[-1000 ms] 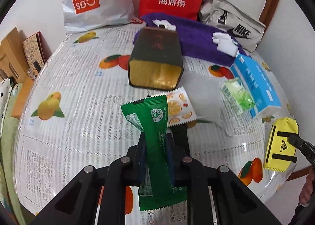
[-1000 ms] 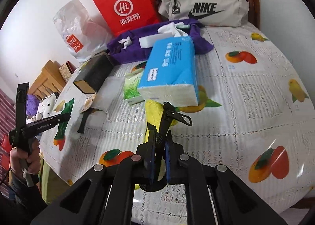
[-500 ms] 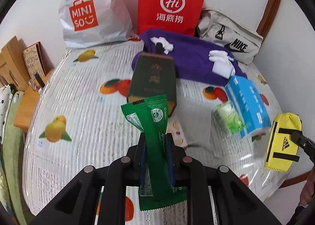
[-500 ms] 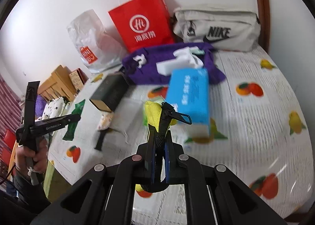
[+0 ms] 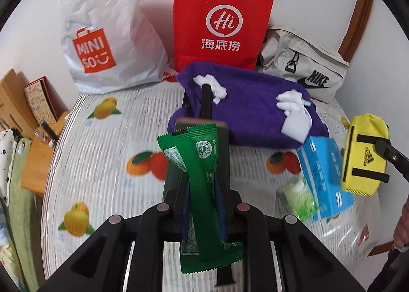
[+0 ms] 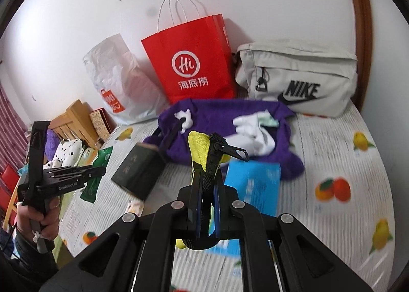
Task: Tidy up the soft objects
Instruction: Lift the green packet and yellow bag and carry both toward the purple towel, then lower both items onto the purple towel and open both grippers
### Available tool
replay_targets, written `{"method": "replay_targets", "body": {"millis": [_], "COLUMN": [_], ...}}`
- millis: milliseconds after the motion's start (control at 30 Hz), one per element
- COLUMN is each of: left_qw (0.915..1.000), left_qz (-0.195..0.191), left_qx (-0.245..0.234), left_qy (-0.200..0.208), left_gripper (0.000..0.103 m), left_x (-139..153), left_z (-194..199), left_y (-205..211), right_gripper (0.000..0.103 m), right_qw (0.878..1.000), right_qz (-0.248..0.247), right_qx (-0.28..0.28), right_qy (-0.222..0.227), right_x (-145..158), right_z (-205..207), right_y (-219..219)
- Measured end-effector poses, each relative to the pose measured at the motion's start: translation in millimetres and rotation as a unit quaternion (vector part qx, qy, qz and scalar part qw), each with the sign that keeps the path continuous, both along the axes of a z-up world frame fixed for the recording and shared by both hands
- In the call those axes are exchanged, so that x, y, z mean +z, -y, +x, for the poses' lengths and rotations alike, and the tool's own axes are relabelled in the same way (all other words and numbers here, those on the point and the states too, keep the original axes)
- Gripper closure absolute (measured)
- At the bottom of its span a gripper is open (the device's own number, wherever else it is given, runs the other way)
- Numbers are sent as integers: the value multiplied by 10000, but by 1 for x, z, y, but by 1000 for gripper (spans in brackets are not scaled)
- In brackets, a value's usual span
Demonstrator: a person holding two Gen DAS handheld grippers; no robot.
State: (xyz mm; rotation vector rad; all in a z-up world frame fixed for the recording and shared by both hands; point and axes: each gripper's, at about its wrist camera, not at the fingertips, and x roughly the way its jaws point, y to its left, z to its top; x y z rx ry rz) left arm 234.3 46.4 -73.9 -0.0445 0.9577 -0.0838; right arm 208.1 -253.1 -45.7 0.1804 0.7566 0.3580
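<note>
Left gripper (image 5: 203,194) is clamped on a green snack packet (image 5: 202,179), pinched mid-length, packet standing up between the fingers and held clear above the tabletop (image 5: 97,164). Right gripper (image 6: 205,202) is clamped on a yellow pouch (image 6: 198,150) by its black zipper edge (Adidas logo readable from the left wrist view), also held off the surface, with the pouch body hanging below the fingers. On the fruit-print tablecloth: a dark green box (image 6: 139,173) near the middle, a blue tissue pack (image 6: 255,187) just right of it, a small light-green packet (image 5: 301,197) beside the tissue pack. Behind those a purple towel (image 5: 255,113) with white socks (image 5: 294,113) lying on it. Against the wall, left to right: white Miniso bag (image 5: 107,36), red paper bag (image 5: 219,21), beige Nike bag (image 6: 299,74). Left hand (image 6: 38,217) on its gripper handle shows at the left edge of the right wrist view. Both views are motion-blurred low down.
</note>
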Motion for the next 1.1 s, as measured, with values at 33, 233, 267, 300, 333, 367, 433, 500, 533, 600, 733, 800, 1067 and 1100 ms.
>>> {"method": "replay_targets", "body": {"millis": [33,233,267,300,333,367,433,500,533,600,733,800,1067,1100], "left_qw": [10000,10000,10000,9999,9999,9999,9998,9997,9996,9995,9992,9991,9983,9982], "left_qz": [-1,35,33,31,30,31,11,11,23,37,55,51,27,16], "left_qx": [-8,-53,-65,-86,-98,-105,-143,-174,-207,-251,-309,-348,-464,-481], "left_qy": [-2,-41,-59,-85,-98,-111,-143,-165,-187,-187,-233,-255,-357,-368], "left_gripper": [85,85,85,85,85,85,85,85,85,85,85,85,85,85], "left_x": [0,-4,-6,-8,-11,-12,-16,-19,-21,-24,-31,-33,-44,-45], "left_z": [5,40,46,53,60,64,76,88,95,104,126,137,168,171], "left_y": [0,5,7,8,8,9,11,14,16,19,23,25,33,34], "right_gripper": [95,95,95,95,95,95,95,95,95,95,95,95,95,95], "right_qw": [10000,9998,9997,9997,9996,9995,9995,9996,9996,9997,9998,9998,9994,9993], "right_qz": [-37,-164,-181,-200,-211,-220,-177,-145,-114,-90,-86,-95,-92,-104], "right_qx": [-8,7,7,-1,-9,-21,-51,-73,-68,-41,40,65,223,251], "right_qy": [-5,-125,-137,-163,-182,-223,-243,-237,-230,-226,-178,-182,-233,-256], "right_x": [-1,-15,-17,-22,-24,-29,-34,-36,-37,-38,-38,-40,-45,-46], "right_z": [9,54,57,65,70,77,88,98,104,116,139,152,191,194], "right_y": [-1,-5,-6,-7,-7,-7,-6,-6,-6,-9,-17,-22,-38,-40]}}
